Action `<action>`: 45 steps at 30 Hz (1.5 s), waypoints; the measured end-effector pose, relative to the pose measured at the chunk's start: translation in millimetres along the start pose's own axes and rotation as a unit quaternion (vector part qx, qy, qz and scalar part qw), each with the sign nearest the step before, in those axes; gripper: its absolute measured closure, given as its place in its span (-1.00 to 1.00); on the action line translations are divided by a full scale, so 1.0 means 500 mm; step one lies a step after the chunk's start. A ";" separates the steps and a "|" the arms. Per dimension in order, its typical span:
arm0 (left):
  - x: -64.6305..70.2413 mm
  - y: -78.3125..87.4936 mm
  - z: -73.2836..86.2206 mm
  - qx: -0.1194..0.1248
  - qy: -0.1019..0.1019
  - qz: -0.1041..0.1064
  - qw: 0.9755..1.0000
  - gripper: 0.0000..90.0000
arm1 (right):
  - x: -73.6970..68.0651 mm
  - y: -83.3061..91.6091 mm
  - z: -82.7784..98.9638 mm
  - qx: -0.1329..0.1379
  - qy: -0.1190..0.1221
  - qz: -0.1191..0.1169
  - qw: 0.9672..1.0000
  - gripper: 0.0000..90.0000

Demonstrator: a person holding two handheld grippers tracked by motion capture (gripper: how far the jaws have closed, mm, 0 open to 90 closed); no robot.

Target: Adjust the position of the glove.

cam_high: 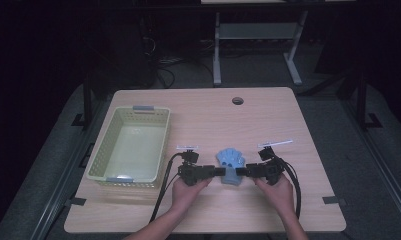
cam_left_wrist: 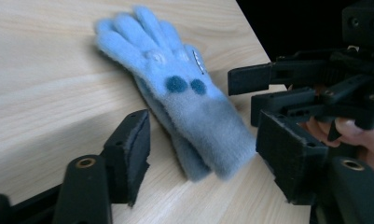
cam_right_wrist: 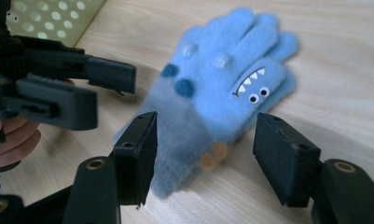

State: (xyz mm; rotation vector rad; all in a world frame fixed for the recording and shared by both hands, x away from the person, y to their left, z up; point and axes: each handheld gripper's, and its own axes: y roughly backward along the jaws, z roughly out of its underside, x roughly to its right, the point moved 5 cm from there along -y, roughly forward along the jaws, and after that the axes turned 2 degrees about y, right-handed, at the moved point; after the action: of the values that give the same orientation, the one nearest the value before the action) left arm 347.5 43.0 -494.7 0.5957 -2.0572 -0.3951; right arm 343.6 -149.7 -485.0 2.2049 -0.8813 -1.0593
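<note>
A fuzzy light-blue glove (cam_high: 231,164) with dark blue spots and a toothy monster face lies flat on the wooden table, fingers pointing away from me; a second layer shows under it. My left gripper (cam_high: 221,172) comes in from the left and my right gripper (cam_high: 240,172) from the right, tips nearly meeting at the cuff. In the left gripper view the cuff (cam_left_wrist: 212,135) lies between open jaws (cam_left_wrist: 205,128), pads apart from it. In the right gripper view the glove (cam_right_wrist: 212,98) sits between open jaws (cam_right_wrist: 205,133), the left pad (cam_right_wrist: 140,149) at the cuff's edge without squeezing.
A pale yellow-green basket (cam_high: 101,150) stands empty at the table's left, close to my left hand. Two white labels (cam_high: 187,148) (cam_high: 275,144) lie on the table behind the grippers. A round cable hole (cam_high: 237,100) sits near the far edge.
</note>
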 end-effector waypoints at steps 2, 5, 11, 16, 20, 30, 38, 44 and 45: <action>0.001 -0.006 -0.002 -0.001 0.000 -0.003 1.000 -0.15 | 0.000 -0.001 0.002 0.007 -0.004 -0.008 1.000 -0.09; 0.005 -0.012 -0.003 -0.006 -0.004 -0.009 1.000 -0.08 | 0.001 0.001 0.006 0.020 -0.007 -0.016 1.000 -0.02; 0.002 -0.021 -0.006 -0.017 0.000 -0.019 1.000 0.02 | 0.010 0.007 0.014 0.028 -0.026 -0.019 0.999 0.08; -0.008 -0.025 -0.007 -0.023 0.009 -0.015 1.000 0.13 | 0.018 0.005 0.022 0.029 -0.047 -0.032 0.998 0.11; -0.014 -0.027 -0.009 -0.022 0.020 -0.009 1.000 0.21 | 0.019 -0.006 0.025 0.023 -0.050 -0.035 0.998 0.12; -0.011 -0.032 -0.003 -0.032 -0.014 -0.028 0.999 0.33 | 0.015 -0.026 0.027 0.022 -0.062 -0.045 0.997 0.16; -0.015 -0.036 -0.002 -0.038 -0.003 -0.019 0.999 0.38 | 0.006 -0.038 0.029 0.028 -0.066 -0.047 0.996 0.35; -0.018 -0.040 -0.004 -0.044 0.014 -0.006 0.999 0.42 | 0.003 -0.045 0.028 0.029 -0.070 -0.055 0.996 0.43; -0.019 -0.042 -0.004 -0.045 0.016 -0.003 0.999 0.43 | 0.003 -0.046 0.028 0.029 -0.069 -0.055 0.996 0.44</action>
State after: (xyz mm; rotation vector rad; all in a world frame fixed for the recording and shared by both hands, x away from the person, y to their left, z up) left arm 358.7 30.7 -510.5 0.5515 -1.9972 -0.4762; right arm 340.4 -138.8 -509.2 2.2722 -0.8682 -1.2646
